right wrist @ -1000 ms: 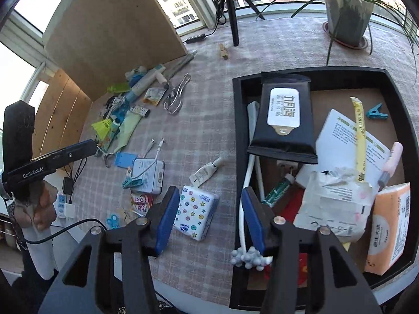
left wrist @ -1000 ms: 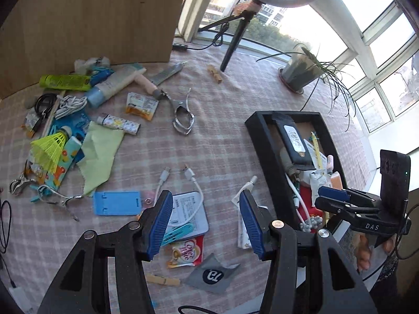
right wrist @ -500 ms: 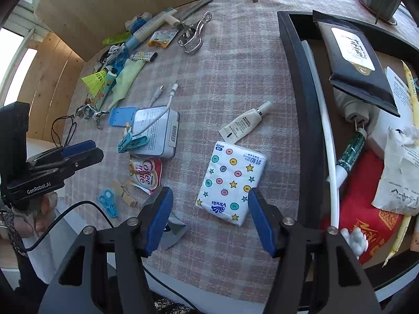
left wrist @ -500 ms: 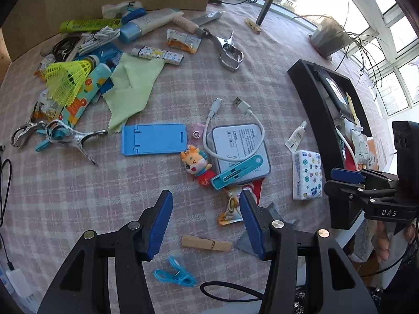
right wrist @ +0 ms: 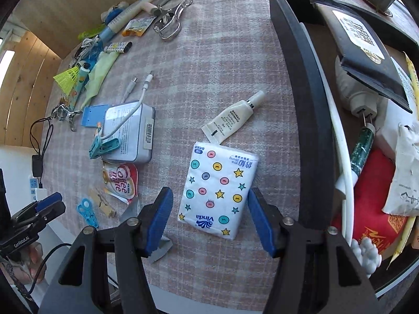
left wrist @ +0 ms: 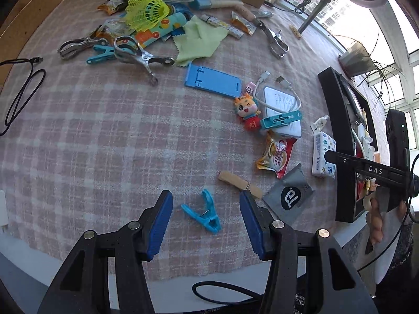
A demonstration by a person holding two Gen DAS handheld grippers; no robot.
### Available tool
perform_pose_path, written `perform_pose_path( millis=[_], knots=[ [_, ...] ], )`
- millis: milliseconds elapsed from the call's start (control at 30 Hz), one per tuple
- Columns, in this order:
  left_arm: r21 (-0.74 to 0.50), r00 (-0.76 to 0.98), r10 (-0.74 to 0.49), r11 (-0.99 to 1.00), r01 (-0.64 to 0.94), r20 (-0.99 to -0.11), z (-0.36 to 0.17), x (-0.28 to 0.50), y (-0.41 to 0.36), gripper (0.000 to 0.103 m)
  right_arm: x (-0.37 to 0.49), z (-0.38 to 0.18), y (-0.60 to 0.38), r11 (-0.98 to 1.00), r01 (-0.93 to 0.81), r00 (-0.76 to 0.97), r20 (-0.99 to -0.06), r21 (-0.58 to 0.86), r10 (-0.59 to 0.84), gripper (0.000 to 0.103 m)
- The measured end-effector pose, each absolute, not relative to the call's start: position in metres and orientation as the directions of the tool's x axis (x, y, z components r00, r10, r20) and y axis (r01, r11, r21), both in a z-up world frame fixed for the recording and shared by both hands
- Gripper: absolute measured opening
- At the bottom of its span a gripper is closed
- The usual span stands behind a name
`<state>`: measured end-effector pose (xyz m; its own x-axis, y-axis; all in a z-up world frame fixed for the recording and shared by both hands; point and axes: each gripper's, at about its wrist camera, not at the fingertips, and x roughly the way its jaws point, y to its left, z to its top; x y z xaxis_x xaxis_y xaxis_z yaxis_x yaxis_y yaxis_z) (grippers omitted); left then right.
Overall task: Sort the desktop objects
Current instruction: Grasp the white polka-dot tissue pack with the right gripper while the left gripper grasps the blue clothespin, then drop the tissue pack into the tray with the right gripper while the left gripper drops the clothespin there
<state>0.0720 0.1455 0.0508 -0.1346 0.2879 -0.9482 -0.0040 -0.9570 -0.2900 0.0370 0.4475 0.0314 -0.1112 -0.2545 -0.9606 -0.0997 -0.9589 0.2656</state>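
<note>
My left gripper (left wrist: 205,204) is open and empty, its jaws on either side of a small blue clip (left wrist: 204,213) lying on the checked cloth near the front edge. My right gripper (right wrist: 209,201) is open and empty, its jaws straddling a white Vinda tissue pack (right wrist: 218,189) with coloured dots and stars. The pack also shows in the left wrist view (left wrist: 323,154). A black tray (right wrist: 301,83) full of sorted items lies right of the pack.
A white tube (right wrist: 231,121), a power bank with cable (right wrist: 129,133), a Coffee-mate sachet (right wrist: 120,180), a wooden peg (left wrist: 239,183) and a grey sachet (left wrist: 289,196) lie nearby. A blue stand (left wrist: 212,81), toy figure (left wrist: 247,110), metal clamps (left wrist: 138,55) and a yellow shuttlecock (left wrist: 145,10) lie further back.
My left gripper has moved toward the front edge and down over the blue clip. My right gripper has moved left off the tray and down around the tissue pack.
</note>
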Motion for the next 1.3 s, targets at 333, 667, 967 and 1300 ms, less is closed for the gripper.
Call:
perform_pose_path(
  millis=[333,667,967,1300],
  knots=[
    [-0.215,-0.124,0.202,-0.972,0.1,-0.971,0.015,0.094,0.161,0.051,0.034,0.017,0.42,-0.985,-0.02,-0.1,-0.981,0.171,-0.169,0.059],
    [-0.15,-0.22,0.112,-0.975,0.164,-0.969,0.016,0.103,0.167,0.025,0.037,0.022,0.425,-0.98,0.017,-0.174,-0.965,0.198,-0.198,0.052],
    [-0.205,-0.281,0.147,-0.96,0.189,-0.948,0.044,0.103,0.172,0.024,0.046,0.041,0.434,-0.956,0.031,-0.206,-0.934,0.291,-0.291,0.05],
    [-0.272,-0.33,0.246,-0.962,0.033,-0.911,0.083,0.06,0.239,0.024,0.059,0.1,0.489,-0.936,0.028,-0.331,-0.881,0.35,-0.339,0.05]
  ],
)
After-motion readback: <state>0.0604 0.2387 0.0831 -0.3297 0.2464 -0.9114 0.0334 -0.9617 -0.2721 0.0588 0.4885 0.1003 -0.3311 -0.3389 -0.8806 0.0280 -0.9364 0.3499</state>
